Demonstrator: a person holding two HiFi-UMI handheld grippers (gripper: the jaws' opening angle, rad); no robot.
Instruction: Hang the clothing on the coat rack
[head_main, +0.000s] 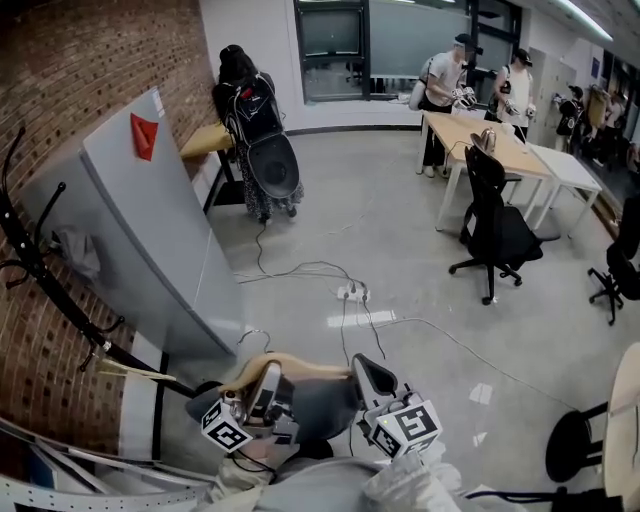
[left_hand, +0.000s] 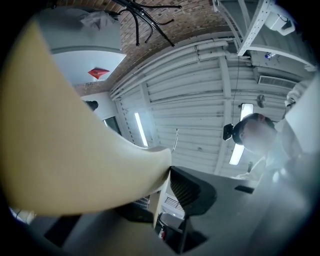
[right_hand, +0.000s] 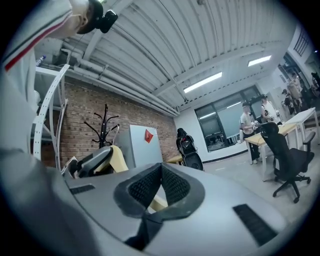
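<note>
The cream hanger (head_main: 290, 362) sits low in front of the person, spanning the space between the two tools, with the grey clothing (head_main: 322, 402) bunched under it. The coat rack (head_main: 30, 255) stands well apart, off to the person's left against the brick wall (head_main: 60, 60), beside a leaning grey panel (head_main: 150, 220). The left hand-held gripper (head_main: 268, 385) is clamped on one end of the hanger. In the left gripper view the broad cream hanger (left_hand: 65, 140) fills the left side and its thin edge is pinched against the ribbed pad of the left hand-held gripper (left_hand: 167, 172). That tool is tilted steeply upward, toward the ceiling. The right hand-held gripper (head_main: 370, 378) is at the hanger's other end. In its own view the right hand-held gripper (right_hand: 160, 182) has its pads drawn into a narrow V with a cream strip of hanger (right_hand: 119, 157) caught between them. It is aimed roughly level, toward the coat rack (right_hand: 104, 125).
</note>
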